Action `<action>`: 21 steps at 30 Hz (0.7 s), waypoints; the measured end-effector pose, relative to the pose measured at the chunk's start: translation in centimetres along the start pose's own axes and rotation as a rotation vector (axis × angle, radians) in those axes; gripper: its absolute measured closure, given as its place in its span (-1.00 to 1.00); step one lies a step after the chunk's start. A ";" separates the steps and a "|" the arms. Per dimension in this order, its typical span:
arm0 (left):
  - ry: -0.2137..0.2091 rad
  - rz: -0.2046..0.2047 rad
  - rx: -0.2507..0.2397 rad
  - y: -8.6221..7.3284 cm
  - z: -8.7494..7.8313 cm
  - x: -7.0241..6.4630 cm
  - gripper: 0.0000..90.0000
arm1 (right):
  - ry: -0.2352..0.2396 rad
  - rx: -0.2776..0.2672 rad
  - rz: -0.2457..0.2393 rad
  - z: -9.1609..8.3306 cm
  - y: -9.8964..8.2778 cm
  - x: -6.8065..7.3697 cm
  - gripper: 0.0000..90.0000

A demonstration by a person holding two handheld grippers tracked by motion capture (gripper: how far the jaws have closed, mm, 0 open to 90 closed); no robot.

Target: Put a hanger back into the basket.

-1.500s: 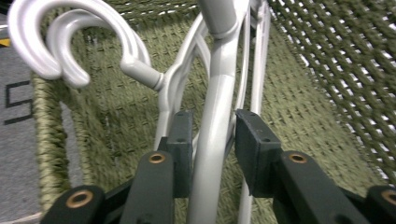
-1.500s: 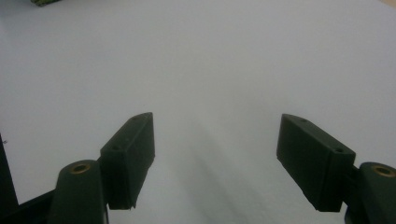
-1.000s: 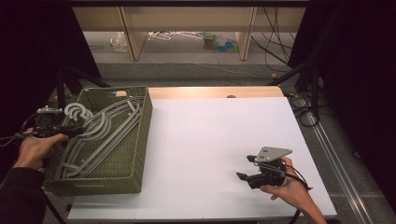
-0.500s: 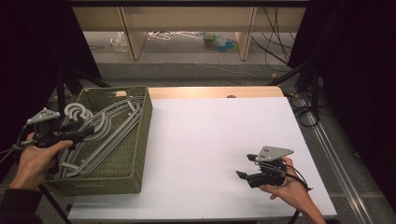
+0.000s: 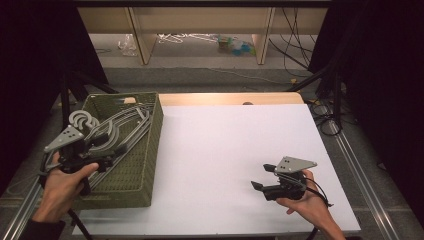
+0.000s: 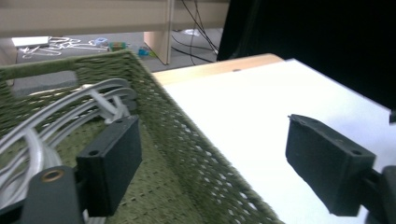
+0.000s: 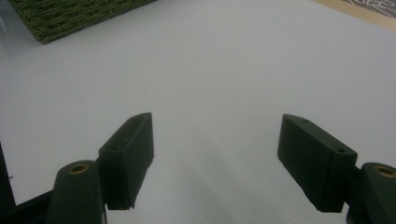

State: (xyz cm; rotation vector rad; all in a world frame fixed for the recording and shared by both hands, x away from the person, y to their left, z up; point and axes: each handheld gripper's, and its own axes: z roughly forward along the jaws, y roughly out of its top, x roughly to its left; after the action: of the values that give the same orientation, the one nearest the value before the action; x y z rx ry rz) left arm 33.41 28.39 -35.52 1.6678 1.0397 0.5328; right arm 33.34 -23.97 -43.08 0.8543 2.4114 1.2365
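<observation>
At the counter's left edge, grey hangers (image 5: 112, 132) are seen lying in the green basket (image 5: 150, 150); left gripper (image 5: 102, 164) fingers have just been opened, nothing between. Right gripper (image 5: 260, 177) is held open, empty; further work is judged outstanding.

Basket (image 5: 145, 150), left of frame: olive green woven cord, coarse, matt. Hangers (image 5: 117, 131) inside: grey moulded plastic, smooth, slight sheen. Desk (image 5: 235, 150): white top, smooth, matt; pale wood edge at far side. Left tool (image 6: 212, 158), right tool (image 7: 215, 154): black matt plastic.
</observation>
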 end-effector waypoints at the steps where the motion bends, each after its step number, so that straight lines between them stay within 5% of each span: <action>1: -0.004 0.017 0.004 -0.1 0.2 -0.6 -0.63 | 0.001 0.001 0.000 0.0 0.0 0.0 -0.39; 4: -0.033 0.056 0.017 -0.4 0.7 -2.1 -0.64 | -0.001 -0.005 0.003 -0.1 0.0 0.2 -0.40; 11: -0.098 0.074 0.040 -1.5 2.0 -4.6 -0.64 | 0.010 -0.013 0.008 -0.1 0.0 0.5 -0.43; 21: -0.122 0.096 0.014 -2.5 2.8 -6.4 -0.64 | 0.013 -0.024 0.007 -0.2 0.0 0.9 -0.48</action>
State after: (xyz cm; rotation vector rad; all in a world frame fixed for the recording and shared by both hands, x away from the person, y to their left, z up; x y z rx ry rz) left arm 31.22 21.70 -37.87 1.7468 0.8804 0.4801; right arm 32.57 -23.57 -42.95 0.8514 2.4003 1.2745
